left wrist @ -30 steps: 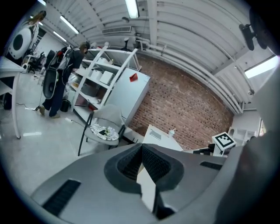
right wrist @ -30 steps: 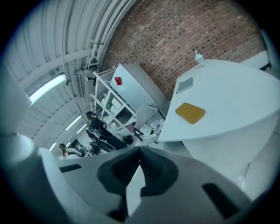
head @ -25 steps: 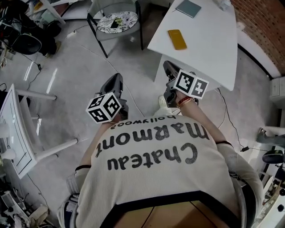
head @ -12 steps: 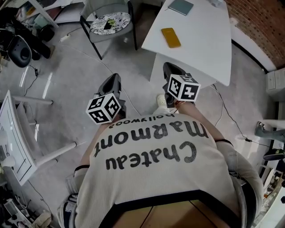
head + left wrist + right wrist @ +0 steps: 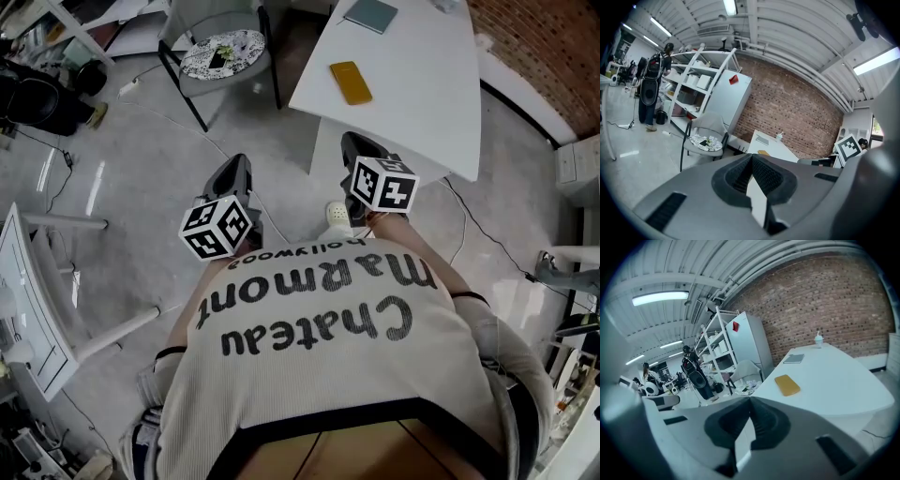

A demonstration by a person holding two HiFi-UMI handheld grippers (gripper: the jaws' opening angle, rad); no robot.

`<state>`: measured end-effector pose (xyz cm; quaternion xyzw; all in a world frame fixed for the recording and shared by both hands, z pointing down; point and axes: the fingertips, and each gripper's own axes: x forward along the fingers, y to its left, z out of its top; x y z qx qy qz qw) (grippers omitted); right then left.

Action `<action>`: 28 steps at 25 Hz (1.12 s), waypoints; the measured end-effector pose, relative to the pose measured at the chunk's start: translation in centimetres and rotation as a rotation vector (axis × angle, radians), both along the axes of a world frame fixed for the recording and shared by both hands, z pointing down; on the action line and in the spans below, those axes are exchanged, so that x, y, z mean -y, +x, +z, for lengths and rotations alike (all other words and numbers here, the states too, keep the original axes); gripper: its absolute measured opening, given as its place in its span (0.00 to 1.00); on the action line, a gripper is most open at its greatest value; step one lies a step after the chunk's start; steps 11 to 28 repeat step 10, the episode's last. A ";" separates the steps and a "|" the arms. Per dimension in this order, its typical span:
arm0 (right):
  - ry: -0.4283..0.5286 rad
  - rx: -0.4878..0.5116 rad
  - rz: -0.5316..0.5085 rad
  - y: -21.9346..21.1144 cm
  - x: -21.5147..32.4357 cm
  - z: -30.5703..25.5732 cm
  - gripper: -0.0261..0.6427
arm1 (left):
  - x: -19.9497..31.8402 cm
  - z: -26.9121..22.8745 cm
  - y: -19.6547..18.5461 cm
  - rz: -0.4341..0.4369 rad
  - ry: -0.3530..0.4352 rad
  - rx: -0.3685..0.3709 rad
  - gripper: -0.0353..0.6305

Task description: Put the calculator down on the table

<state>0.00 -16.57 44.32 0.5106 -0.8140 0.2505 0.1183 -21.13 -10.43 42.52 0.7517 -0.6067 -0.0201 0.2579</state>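
Observation:
Both grippers are held in front of a person's chest, above the grey floor. My left gripper point(image 5: 240, 167) is shut, its ribbed pads meeting with nothing between them point(image 5: 752, 158). My right gripper point(image 5: 353, 142) is also shut and empty point(image 5: 751, 400), its tip at the near edge of the white table point(image 5: 422, 94). A flat yellow rectangular object point(image 5: 350, 82) lies on the table ahead of the right gripper, and shows in the right gripper view point(image 5: 787, 385). I cannot tell whether it is the calculator. Neither gripper holds anything.
A grey-blue notebook point(image 5: 370, 14) and a small bottle point(image 5: 818, 339) sit farther back on the table. A grey chair point(image 5: 225, 52) with a patterned cushion stands left of it. Another white desk point(image 5: 28, 291) is at the left. Shelves point(image 5: 701, 84) and a brick wall stand behind.
The right gripper has rolled, turning its marker cube, and edged toward the table's near edge. The head view has shifted, so the table sits more to the left. The left gripper has barely moved.

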 end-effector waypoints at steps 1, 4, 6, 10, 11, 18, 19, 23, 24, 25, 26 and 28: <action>-0.001 -0.002 -0.002 0.1 0.1 0.0 0.04 | 0.2 0.0 0.1 0.000 0.000 -0.001 0.06; -0.011 -0.009 -0.008 0.1 0.1 0.3 0.04 | 0.5 0.0 0.4 0.005 0.001 -0.008 0.06; -0.021 -0.014 -0.013 0.1 0.2 0.7 0.04 | 0.8 0.2 0.6 0.007 -0.002 -0.012 0.06; -0.038 -0.017 -0.023 0.2 1.0 1.6 0.04 | 1.8 0.9 1.1 0.002 -0.015 -0.017 0.06; -0.038 -0.017 -0.023 0.2 1.0 1.6 0.04 | 1.8 0.9 1.1 0.002 -0.015 -0.017 0.06; -0.038 -0.017 -0.023 0.2 1.0 1.6 0.04 | 1.8 0.9 1.1 0.002 -0.015 -0.017 0.06; -0.038 -0.017 -0.023 0.2 1.0 1.6 0.04 | 1.8 0.9 1.1 0.002 -0.015 -0.017 0.06; -0.038 -0.017 -0.023 0.2 1.0 1.6 0.04 | 1.8 0.9 1.1 0.002 -0.015 -0.017 0.06; -0.038 -0.017 -0.023 0.2 1.0 1.6 0.04 | 1.8 0.9 1.1 0.002 -0.015 -0.017 0.06; -0.038 -0.017 -0.023 0.2 1.0 1.6 0.04 | 1.8 0.9 1.1 0.002 -0.015 -0.017 0.06; -0.038 -0.017 -0.023 0.2 1.0 1.6 0.04 | 1.8 0.9 1.1 0.002 -0.015 -0.017 0.06; -0.038 -0.017 -0.023 0.2 1.0 1.6 0.04 | 1.8 0.9 1.1 0.002 -0.015 -0.017 0.06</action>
